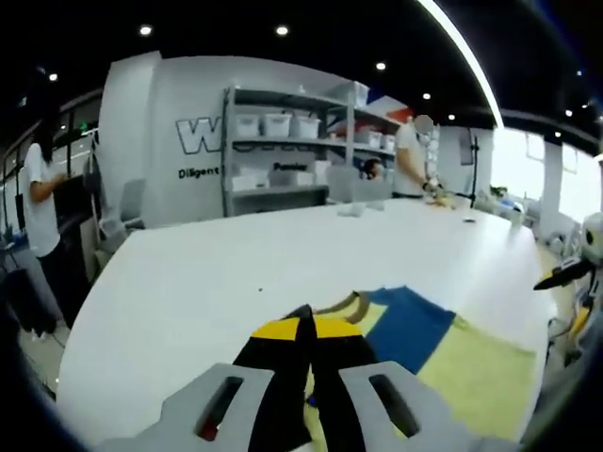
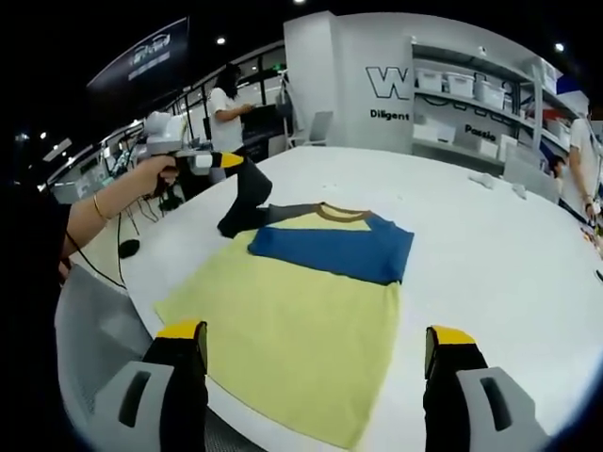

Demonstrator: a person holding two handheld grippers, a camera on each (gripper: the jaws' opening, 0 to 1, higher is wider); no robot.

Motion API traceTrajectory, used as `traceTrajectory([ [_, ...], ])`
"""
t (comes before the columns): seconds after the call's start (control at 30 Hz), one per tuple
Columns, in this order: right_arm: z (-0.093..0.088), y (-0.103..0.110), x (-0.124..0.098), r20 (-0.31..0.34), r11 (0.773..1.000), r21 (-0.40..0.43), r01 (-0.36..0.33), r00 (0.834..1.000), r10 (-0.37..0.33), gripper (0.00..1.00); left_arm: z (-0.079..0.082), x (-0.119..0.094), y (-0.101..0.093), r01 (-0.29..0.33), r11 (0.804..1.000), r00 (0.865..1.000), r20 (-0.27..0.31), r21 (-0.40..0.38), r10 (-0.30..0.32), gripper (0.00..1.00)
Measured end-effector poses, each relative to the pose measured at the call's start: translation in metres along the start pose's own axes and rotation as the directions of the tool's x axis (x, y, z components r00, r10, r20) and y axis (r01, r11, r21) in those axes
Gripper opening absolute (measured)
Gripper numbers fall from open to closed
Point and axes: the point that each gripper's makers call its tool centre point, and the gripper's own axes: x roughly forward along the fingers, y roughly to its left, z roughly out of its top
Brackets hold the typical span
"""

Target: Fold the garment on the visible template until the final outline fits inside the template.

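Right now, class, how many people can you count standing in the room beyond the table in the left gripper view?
2: one person at the far left edge, another person behind the white table by the shelves. Others may be hidden.

garment (image 1: 443, 348): near part hidden behind left hand-held gripper (image 1: 306, 330) | wall lettering (image 2: 388, 83): cut off by shelving

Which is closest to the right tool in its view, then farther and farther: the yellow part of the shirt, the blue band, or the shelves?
From the right tool:
1. Yellow part, just ahead between its jaws.
2. Blue band, beyond, across the shirt's chest.
3. Shelves, far off, past the table, upper right.
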Motion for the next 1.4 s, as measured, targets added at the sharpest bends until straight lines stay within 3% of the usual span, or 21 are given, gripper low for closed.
traceTrajectory([
  [0.27,-0.003,0.000,0.002,-0.009,1.000,0.000,0.001,1.000,-0.001,0.95,0.014,0.019,-0.043,0.069,0.998,0.997,0.019,0.007,-0.069,0.00],
  [0.57,-0.004,-0.004,0.003,-0.009,1.000,0.012,0.004,1.000,-0.003,0.95,0.013,0.039,-0.098,0.158,0.984,0.987,-0.006,0.081,-0.158,0.00],
  [0.7,-0.009,-0.006,0.004,-0.018,1.000,0.017,0.007,1.000,-0.007,0.95,0.007,0.050,-0.124,0.199,0.973,0.980,-0.028,0.113,-0.197,0.00],
  [0.97,-0.015,-0.007,0.005,-0.035,1.000,0.023,0.008,0.999,-0.008,0.95,0.004,0.063,-0.153,0.243,0.959,0.970,-0.049,0.147,-0.238,0.00],
  [1.13,-0.018,-0.009,0.004,-0.046,1.000,0.020,0.013,0.999,-0.012,0.94,-0.007,0.072,-0.165,0.252,0.952,0.967,-0.089,0.174,-0.240,0.00],
  [1.4,-0.024,-0.011,0.003,-0.064,1.000,0.018,0.020,0.998,-0.019,0.94,-0.032,0.077,-0.194,0.315,0.925,0.946,-0.153,0.212,-0.287,0.00],
])
